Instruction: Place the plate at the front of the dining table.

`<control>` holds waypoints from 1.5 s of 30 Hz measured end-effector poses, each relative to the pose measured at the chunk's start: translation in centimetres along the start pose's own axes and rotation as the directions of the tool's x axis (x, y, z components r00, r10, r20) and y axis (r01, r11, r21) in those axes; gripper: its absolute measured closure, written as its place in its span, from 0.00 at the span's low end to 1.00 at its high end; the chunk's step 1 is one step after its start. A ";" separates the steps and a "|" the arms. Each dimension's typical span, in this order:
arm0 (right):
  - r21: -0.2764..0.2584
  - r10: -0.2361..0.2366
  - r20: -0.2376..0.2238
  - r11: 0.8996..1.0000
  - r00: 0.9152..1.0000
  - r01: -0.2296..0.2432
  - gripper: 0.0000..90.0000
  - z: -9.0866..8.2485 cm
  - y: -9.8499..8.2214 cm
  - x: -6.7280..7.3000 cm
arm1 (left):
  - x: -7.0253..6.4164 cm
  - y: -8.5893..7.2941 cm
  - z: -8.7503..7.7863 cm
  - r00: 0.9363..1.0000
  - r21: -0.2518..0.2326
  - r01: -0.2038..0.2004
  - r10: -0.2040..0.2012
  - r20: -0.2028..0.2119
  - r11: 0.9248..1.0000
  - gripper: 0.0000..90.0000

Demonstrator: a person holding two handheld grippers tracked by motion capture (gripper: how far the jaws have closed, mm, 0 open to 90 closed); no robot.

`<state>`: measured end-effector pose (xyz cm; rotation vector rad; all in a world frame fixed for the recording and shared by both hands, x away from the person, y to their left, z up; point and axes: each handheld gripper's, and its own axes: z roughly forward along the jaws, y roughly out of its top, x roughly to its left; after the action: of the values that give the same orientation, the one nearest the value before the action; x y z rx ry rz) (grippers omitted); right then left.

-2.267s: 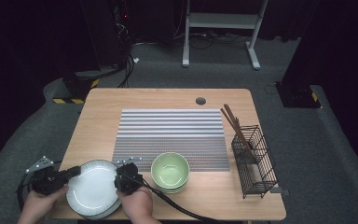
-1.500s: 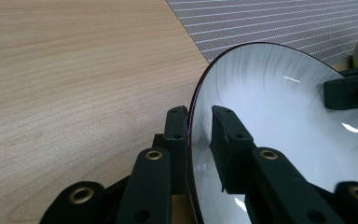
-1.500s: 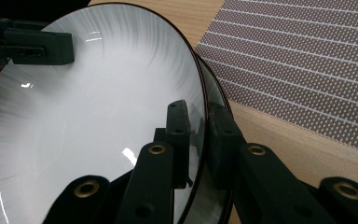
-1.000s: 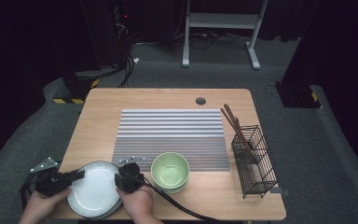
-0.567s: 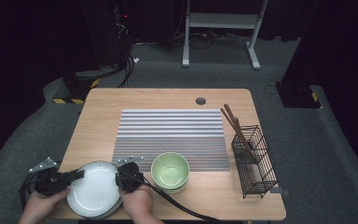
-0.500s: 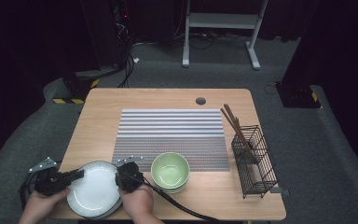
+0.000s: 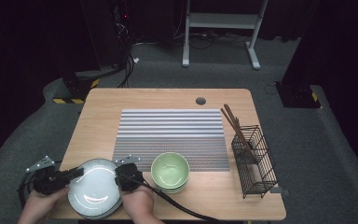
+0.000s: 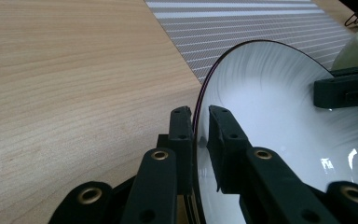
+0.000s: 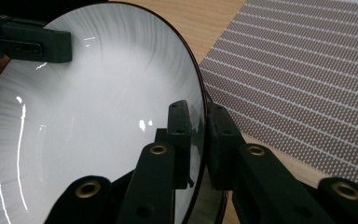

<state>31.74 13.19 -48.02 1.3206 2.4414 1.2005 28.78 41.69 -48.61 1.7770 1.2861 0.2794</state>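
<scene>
From above, my left gripper (image 7: 74, 173) and right gripper (image 7: 120, 171) pinch the plate (image 7: 94, 186) from both sides, at the table's (image 7: 168, 98) near left corner, beside the bowl (image 7: 170, 171).

Left gripper view — my jaws clamp the plate's rim.

Right gripper view — my jaws have just been closing, and now pinch the rim.
</scene>
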 end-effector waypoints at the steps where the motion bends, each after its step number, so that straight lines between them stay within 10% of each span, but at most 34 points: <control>1: -0.005 -0.002 0.004 1.000 1.000 0.002 0.91 -0.1 0.0 0.1 | -0.1 0.0 -0.1 1.000 -0.005 0.004 -0.004 0.002 1.000 0.88; 45: -0.147 -0.165 0.080 0.974 0.983 0.175 0.94 -3.9 1.7 1.4 | -2.3 1.3 -2.4 0.997 -0.189 -0.071 0.074 0.006 0.979 0.88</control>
<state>30.28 12.43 -43.87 1.0687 2.3092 1.2491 27.12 40.88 -45.52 1.6626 1.1476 0.4166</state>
